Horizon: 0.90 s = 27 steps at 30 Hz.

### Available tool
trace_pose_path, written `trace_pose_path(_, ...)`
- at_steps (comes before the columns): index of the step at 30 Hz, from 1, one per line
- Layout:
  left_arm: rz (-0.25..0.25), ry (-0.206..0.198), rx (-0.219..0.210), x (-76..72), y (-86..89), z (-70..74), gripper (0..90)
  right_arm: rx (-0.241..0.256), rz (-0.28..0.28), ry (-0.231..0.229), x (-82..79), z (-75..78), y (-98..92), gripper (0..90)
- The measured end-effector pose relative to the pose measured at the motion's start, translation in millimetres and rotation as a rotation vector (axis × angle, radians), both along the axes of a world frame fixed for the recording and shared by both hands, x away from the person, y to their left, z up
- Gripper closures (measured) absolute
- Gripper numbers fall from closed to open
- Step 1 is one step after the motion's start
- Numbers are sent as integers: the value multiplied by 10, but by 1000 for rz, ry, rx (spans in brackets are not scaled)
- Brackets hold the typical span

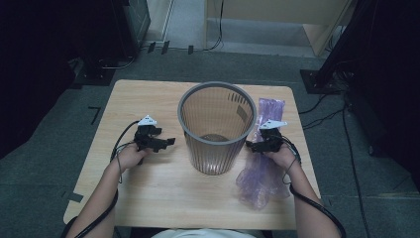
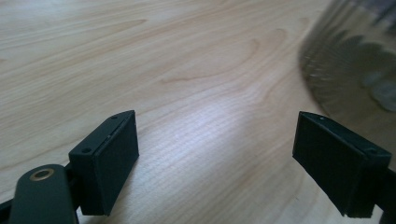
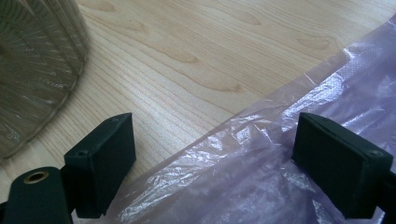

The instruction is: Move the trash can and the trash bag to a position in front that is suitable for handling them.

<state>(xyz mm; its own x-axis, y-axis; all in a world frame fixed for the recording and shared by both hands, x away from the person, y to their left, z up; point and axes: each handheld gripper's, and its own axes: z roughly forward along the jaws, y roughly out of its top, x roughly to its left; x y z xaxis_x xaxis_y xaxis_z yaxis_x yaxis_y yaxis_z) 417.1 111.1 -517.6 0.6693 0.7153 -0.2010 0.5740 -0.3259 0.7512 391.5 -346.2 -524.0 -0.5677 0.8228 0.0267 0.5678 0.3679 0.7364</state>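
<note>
Clearly the bag (image 1: 261, 168) comes first: it lies flat on the counter (image 1: 148, 188) just right of the bin (image 1: 216, 126), under the right claw (image 3: 212, 154), whose jaws are spread wide above its edge. Lower that claw until one jaw slides beneath the film's rim, then close on a single layer, not the whole fold. The left claw (image 2: 217, 154), likewise spread and holding nothing, hovers over bare wood beside the bin; it should be ready to steady the bin once the bag lifts.
</note>
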Motion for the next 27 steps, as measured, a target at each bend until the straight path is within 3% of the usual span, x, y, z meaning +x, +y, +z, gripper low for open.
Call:
trace_pose_path(2,-21,-38,69,-26,-46,0,137,0,0,0,0,0,0,133)
trace_pose_path(4,-22,-86,166,-61,-128,-7,137,0,0,0,0,0,0,133)
trace_pose_path(5,-19,-93,185,-69,-170,-13,133,0,0,0,0,0,0,133)
trace_pose_path(8,-4,-86,187,-58,-185,-17,92,0,0,0,-1,0,2,133)
trace_pose_path(10,70,-66,209,-11,-189,-27,0,0,0,0,-1,-1,2,133)
trace_pose_path(14,153,-56,210,21,-166,-27,0,0,0,0,-1,0,2,133)
trace_pose_path(22,104,-58,216,55,-207,-22,0,2,0,2,0,3,-4,133)
trace_pose_path(27,32,-37,240,77,-243,18,2,21,-13,20,5,18,-15,139)
